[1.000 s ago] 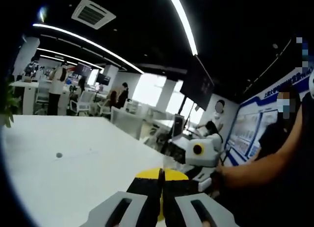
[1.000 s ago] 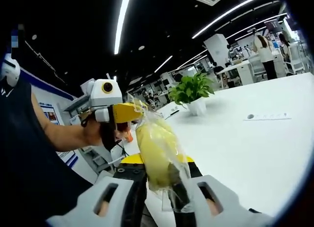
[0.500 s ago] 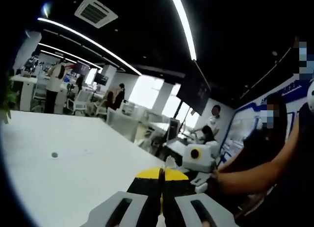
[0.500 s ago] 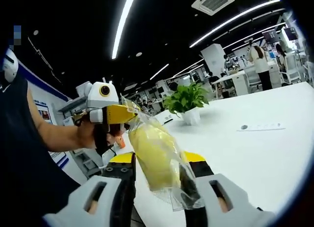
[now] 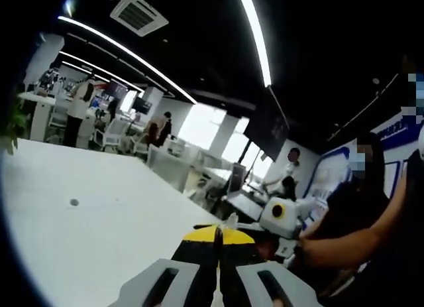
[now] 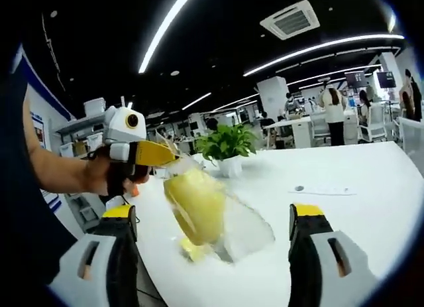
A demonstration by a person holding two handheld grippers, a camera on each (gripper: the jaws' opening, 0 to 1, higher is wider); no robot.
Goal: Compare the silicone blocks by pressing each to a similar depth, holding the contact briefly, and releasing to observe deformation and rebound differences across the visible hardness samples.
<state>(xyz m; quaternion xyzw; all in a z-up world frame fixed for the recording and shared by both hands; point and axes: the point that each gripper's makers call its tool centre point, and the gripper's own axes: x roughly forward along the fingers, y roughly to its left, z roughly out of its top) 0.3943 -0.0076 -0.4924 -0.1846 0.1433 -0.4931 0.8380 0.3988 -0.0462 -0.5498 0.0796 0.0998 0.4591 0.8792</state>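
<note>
The right gripper [image 6: 212, 254] has let go: its fingers [image 6: 122, 250], clamped on the bagged yellow block [image 6: 194, 204] half a second ago, now stand wide apart. That looks like the release step, with rebound to watch. The block hangs between them, touching neither, above the white counter [image 6: 344, 214] near its edge, its bag pinched by the left gripper [image 6: 156, 153], whose fingers are clenched.

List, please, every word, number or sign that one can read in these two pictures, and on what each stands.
None can be read.
Blue wall board: white marks, too blurred.
Strip on the white table: marks too small.
Clear bag with yellow block: no print visible.
</note>
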